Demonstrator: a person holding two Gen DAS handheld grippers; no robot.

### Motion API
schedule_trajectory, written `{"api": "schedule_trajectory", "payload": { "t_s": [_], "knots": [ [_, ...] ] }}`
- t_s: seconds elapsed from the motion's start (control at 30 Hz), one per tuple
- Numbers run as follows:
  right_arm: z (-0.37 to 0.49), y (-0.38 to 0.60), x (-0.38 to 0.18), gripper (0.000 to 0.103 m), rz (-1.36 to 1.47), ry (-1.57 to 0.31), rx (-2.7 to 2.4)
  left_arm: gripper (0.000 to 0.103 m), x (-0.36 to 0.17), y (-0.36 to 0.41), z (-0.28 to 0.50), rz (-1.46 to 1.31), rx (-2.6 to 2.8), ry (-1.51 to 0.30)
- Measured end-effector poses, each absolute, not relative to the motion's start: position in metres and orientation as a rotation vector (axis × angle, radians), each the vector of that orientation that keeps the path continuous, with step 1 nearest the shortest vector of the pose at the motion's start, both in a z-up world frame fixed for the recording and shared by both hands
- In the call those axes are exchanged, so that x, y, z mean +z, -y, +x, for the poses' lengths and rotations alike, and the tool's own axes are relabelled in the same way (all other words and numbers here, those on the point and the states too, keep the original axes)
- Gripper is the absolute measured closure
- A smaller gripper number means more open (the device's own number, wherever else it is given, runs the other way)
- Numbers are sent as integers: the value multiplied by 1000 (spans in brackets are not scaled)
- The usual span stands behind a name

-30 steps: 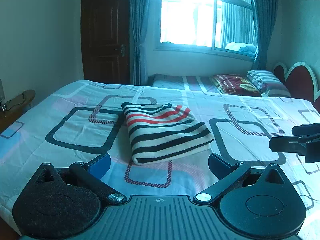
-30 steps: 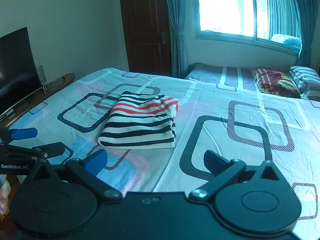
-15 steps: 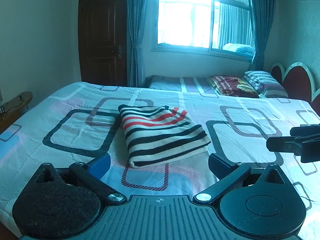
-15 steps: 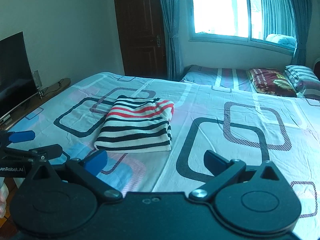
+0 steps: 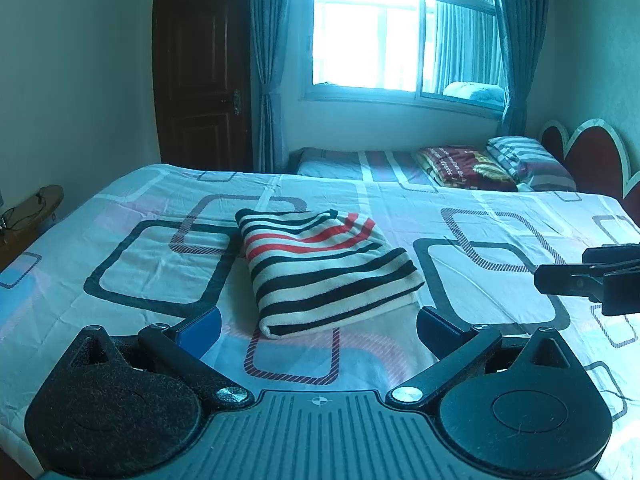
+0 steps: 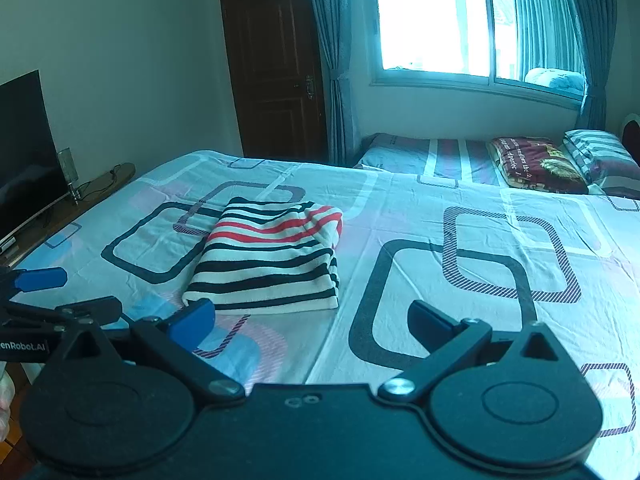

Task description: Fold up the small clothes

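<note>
A folded garment with black, white and red stripes (image 5: 320, 268) lies flat on the patterned bed sheet (image 5: 160, 264); it also shows in the right wrist view (image 6: 268, 260). My left gripper (image 5: 318, 326) is open and empty, held just short of the garment's near edge. My right gripper (image 6: 310, 320) is open and empty, near the garment's near right corner. The right gripper shows at the right edge of the left wrist view (image 5: 592, 276). The left gripper shows at the left edge of the right wrist view (image 6: 48, 296).
A second bed with a dark red blanket (image 5: 460, 166) and striped pillow (image 5: 528, 158) stands by the window wall. A red headboard (image 5: 592, 160) is at the right. A TV (image 6: 24, 152) on a wooden shelf (image 6: 92, 188) is at the left, a dark door (image 6: 276, 68) behind.
Both grippers have tilted up and drawn back slightly, so the garment sits a little lower and farther in both views. The garment has not moved.
</note>
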State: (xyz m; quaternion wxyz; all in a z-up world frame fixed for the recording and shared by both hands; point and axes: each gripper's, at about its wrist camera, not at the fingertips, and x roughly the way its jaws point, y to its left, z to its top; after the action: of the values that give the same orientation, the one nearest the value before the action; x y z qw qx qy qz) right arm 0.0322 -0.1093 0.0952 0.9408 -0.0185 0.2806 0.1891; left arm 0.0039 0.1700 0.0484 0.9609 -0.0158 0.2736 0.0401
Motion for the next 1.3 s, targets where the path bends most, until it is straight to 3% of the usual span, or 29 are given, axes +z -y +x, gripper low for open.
{"api": "schedule_trajectory", "payload": {
  "t_s": [1.3],
  "knots": [
    [35,104,98,1,-38,-572,397,0,49,-173,3,-26,91,-532]
  ]
}}
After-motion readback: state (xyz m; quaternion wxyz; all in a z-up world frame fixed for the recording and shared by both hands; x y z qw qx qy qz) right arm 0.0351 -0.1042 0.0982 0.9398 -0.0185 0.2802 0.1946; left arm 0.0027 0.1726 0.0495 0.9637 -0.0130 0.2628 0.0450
